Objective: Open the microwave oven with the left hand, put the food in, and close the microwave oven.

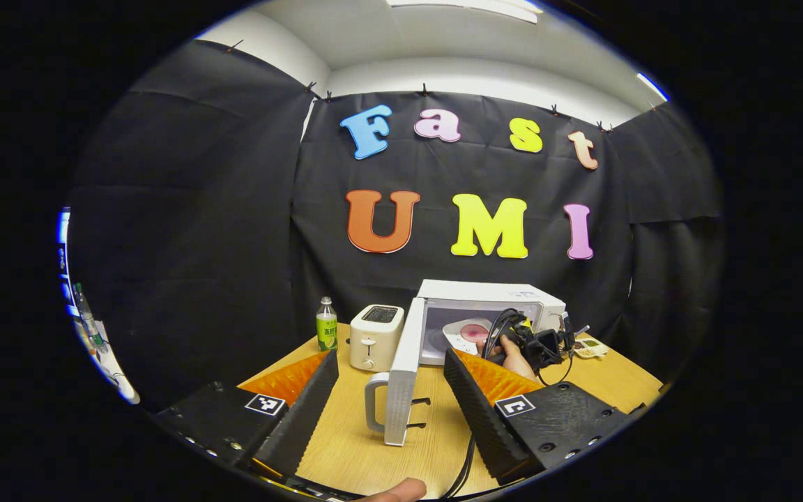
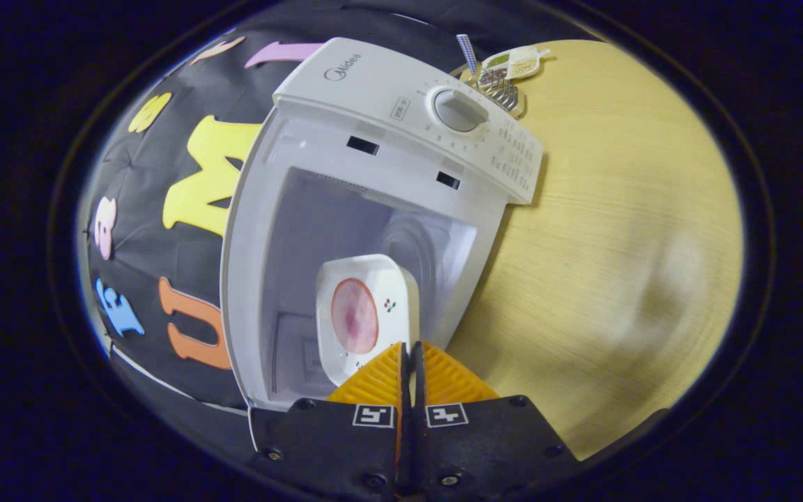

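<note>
The white microwave [image 1: 488, 296] stands at the back of the wooden table, its door [image 1: 401, 376] swung open toward me, handle [image 1: 373, 402] on the near side. My left gripper [image 1: 391, 355] is open, a finger on each side of the door's edge and short of it. A hand holds my right gripper [image 1: 544, 345] at the oven's mouth. In the right gripper view, which is rolled sideways, the right gripper [image 2: 412, 348] is shut on the rim of a white plate [image 2: 387, 279] that carries a pink slice of food [image 2: 354, 315]. The plate lies inside the microwave cavity [image 2: 325, 209].
A cream toaster [image 1: 376, 336] and a green-labelled bottle [image 1: 326, 324] stand left of the microwave. A small compartment tray [image 2: 513, 64] lies on the table [image 2: 617, 209] beyond the oven's control side, near its dial [image 2: 457, 108]. A cable runs along the table between my left fingers.
</note>
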The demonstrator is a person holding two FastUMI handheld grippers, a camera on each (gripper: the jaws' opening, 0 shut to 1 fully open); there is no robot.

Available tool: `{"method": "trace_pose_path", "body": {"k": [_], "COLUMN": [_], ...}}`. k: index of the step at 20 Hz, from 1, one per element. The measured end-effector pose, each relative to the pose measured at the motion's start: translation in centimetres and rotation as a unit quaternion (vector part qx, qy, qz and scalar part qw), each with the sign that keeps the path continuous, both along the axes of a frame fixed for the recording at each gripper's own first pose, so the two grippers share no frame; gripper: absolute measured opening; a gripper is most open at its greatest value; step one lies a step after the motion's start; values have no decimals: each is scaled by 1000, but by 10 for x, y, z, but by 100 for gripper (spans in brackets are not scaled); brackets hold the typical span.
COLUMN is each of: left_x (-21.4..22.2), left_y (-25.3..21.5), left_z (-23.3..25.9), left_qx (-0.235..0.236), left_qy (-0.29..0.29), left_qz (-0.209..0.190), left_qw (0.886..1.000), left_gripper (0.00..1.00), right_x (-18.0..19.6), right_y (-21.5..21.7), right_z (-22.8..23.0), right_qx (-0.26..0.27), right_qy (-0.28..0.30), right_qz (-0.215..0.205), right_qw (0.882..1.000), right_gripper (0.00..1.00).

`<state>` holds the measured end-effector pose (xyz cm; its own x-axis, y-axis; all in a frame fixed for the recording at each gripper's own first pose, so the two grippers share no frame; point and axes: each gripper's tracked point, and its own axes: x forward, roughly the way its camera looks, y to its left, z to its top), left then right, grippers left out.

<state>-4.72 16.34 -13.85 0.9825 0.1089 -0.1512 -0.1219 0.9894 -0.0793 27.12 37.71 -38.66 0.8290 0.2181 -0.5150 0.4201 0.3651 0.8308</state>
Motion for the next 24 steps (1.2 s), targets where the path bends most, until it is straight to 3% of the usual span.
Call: {"method": "trace_pose_path", "body": {"k": [2,6,9,14,17,19,20,21,22,24], "left_x": [1,5,3,16,16,16,16,14,13,12], "left_y": [6,20,20,19,20,19,20,24,29,31], "left_z": [-4,-17,-22,-31,-35,-35,-34,-35,-36,-36], "left_qx": [-10,-18,-18,-8,-2,-7,-9,-8,-5,-2], "left_qy": [5,24,28,38,39,36,34,33,33,30], "left_qz": [7,22,21,18,15,10,12,18,26,31], "left_qw": [1000,999,999,999,999,999,999,999,999,999], "left_gripper": [93,93,94,94,93,93,94,93,94,94], "right_x": [17,38,47,58,64,66,65,65,62,61], "right_y": [6,24,25,24,28,31,35,39,40,36], "right_z": [-5,-27,-45,-41,-34,-30,-28,-26,-24,-18], "right_qx": [-1,2,-25,-35,-33,-36,-33,-32,-43,-86], "right_qy": [2,35,54,39,19,-1,-10,-18,-24,-49], "right_qz": [-22,-14,-12,-21,-4,14,29,44,55,69], "right_qw": [1000,999,998,998,999,999,999,998,997,993], "right_gripper": [4,4,5,9,13,21,15,36,35,79]}}
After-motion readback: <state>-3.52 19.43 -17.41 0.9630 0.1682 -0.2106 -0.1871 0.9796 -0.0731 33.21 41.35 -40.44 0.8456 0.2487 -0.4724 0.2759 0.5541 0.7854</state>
